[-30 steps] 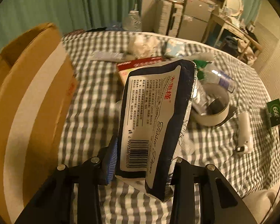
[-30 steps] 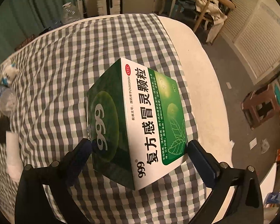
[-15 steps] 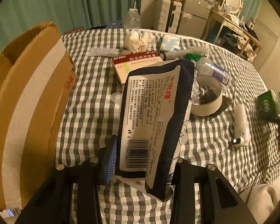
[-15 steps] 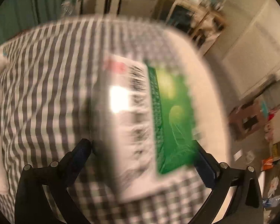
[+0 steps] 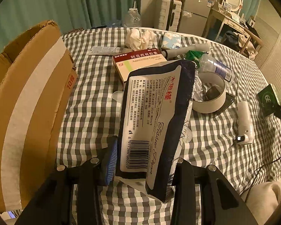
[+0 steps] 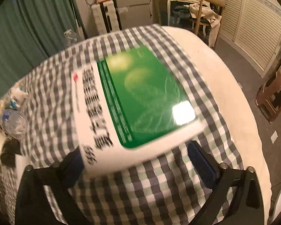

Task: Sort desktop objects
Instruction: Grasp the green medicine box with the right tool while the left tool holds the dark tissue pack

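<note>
My left gripper (image 5: pixel 143 161) is shut on a navy and white tissue pack (image 5: pixel 155 116) and holds it upright above the checked tablecloth (image 5: pixel 95 97), right of an open cardboard box (image 5: pixel 28 103). My right gripper (image 6: pixel 138 159) holds a green and white 999 medicine box (image 6: pixel 133 108), blurred by motion, above the cloth near the table's right edge; the box tilts and its right side looks clear of the right finger. The same green box also shows at the far right in the left wrist view (image 5: pixel 267 99).
On the table lie a red and white medicine box (image 5: pixel 138 61), crumpled tissues (image 5: pixel 138 38), a tape roll (image 5: pixel 211 95), a plastic bottle (image 5: pixel 215 67) and a white device (image 5: pixel 244 123). A wooden stool (image 6: pixel 273 95) stands on the floor beside the table.
My right gripper has lifted and tipped the green box, so its top face now shows. My left gripper has drawn back and risen slightly with the tissue pack.
</note>
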Motion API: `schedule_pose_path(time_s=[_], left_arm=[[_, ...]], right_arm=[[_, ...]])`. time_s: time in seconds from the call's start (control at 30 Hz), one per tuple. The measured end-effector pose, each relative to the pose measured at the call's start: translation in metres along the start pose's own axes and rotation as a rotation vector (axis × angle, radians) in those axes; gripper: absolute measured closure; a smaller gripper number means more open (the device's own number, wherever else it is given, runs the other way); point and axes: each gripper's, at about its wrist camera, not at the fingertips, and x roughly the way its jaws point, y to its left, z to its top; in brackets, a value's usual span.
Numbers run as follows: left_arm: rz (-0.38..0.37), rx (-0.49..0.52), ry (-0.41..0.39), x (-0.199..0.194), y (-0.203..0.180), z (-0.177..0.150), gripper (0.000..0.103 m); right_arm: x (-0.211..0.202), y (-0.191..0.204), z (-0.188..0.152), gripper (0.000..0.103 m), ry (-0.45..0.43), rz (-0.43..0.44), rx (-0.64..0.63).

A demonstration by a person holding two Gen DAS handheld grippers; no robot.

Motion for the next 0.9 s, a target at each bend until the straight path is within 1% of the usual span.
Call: schedule_pose_path(time_s=[0.03,0.07,0.1,0.13,0.17,0.2,0.27,0.33,0.4,0.43,0.47,0.5,0.53,0.6,0.67,0.7,0.77,0.8,0.83,0.87,0.9], left_arm=[[-0.001,0.001,0.005,0.000,0.001,0.000,0.064],[-0.002,-0.001,0.006,0.000,0.001,0.000,0.064],[-0.003,-0.004,0.004,-0.001,0.003,0.000,0.064],[-0.005,-0.008,0.002,-0.002,0.005,0.001,0.064],[-0.007,-0.011,0.000,-0.003,0.006,0.001,0.064],[-0.009,-0.016,-0.004,-0.005,0.008,0.001,0.064],[-0.017,-0.018,-0.013,-0.010,0.010,0.001,0.064],[-0.022,-0.018,-0.024,-0.017,0.011,0.000,0.064],[-0.030,-0.018,-0.036,-0.024,0.014,-0.001,0.064],[-0.032,-0.020,-0.039,-0.027,0.015,-0.002,0.064],[-0.037,-0.023,-0.043,-0.029,0.017,-0.003,0.064],[-0.042,-0.028,-0.048,-0.033,0.019,-0.004,0.064],[-0.045,-0.036,-0.052,-0.036,0.021,-0.004,0.064],[-0.057,-0.043,-0.055,-0.042,0.022,-0.005,0.064],[-0.063,-0.049,-0.063,-0.049,0.023,-0.008,0.064],[-0.069,-0.049,-0.070,-0.053,0.024,-0.010,0.064],[-0.076,-0.045,-0.078,-0.057,0.025,-0.016,0.064],[-0.075,-0.043,-0.078,-0.058,0.026,-0.017,0.064],[-0.074,-0.040,-0.075,-0.058,0.026,-0.019,0.064],[-0.072,-0.038,-0.071,-0.057,0.027,-0.021,0.064],[-0.073,-0.035,-0.066,-0.055,0.028,-0.023,0.064]], right_arm=[[-0.001,0.001,0.002,0.019,-0.005,0.018,0.005],[-0.004,0.002,0.002,0.019,-0.016,0.054,0.010],[-0.013,-0.003,-0.009,0.019,-0.026,0.065,0.009],[-0.017,0.001,-0.011,0.019,-0.033,0.064,-0.004],[-0.022,-0.002,-0.017,0.020,-0.034,0.053,-0.018],[-0.027,0.005,-0.021,0.020,-0.032,0.052,-0.046],[-0.037,0.006,-0.026,0.020,-0.038,0.064,-0.069],[-0.049,0.005,-0.029,0.020,-0.038,0.097,-0.051],[-0.057,-0.001,-0.027,0.020,-0.022,0.132,-0.020],[-0.063,-0.003,-0.031,0.021,-0.015,0.155,-0.009],[-0.067,-0.008,-0.033,0.021,-0.016,0.159,-0.005],[-0.073,-0.007,-0.037,0.050,-0.021,0.166,-0.004],[-0.079,-0.005,-0.039,0.068,-0.010,0.150,-0.009],[-0.086,-0.012,-0.041,0.073,0.008,0.117,0.010],[-0.083,-0.018,-0.043,0.073,0.084,0.140,0.010],[-0.082,-0.018,-0.047,0.073,0.089,0.116,0.018],[-0.085,-0.022,-0.052,0.048,0.077,0.116,0.022],[-0.088,-0.022,-0.053,0.026,0.064,0.115,0.039],[-0.092,-0.024,-0.054,0.019,0.037,0.117,0.071],[-0.096,-0.027,-0.054,0.019,0.010,0.141,0.101],[-0.099,-0.029,-0.051,0.017,-0.009,0.174,0.128]])
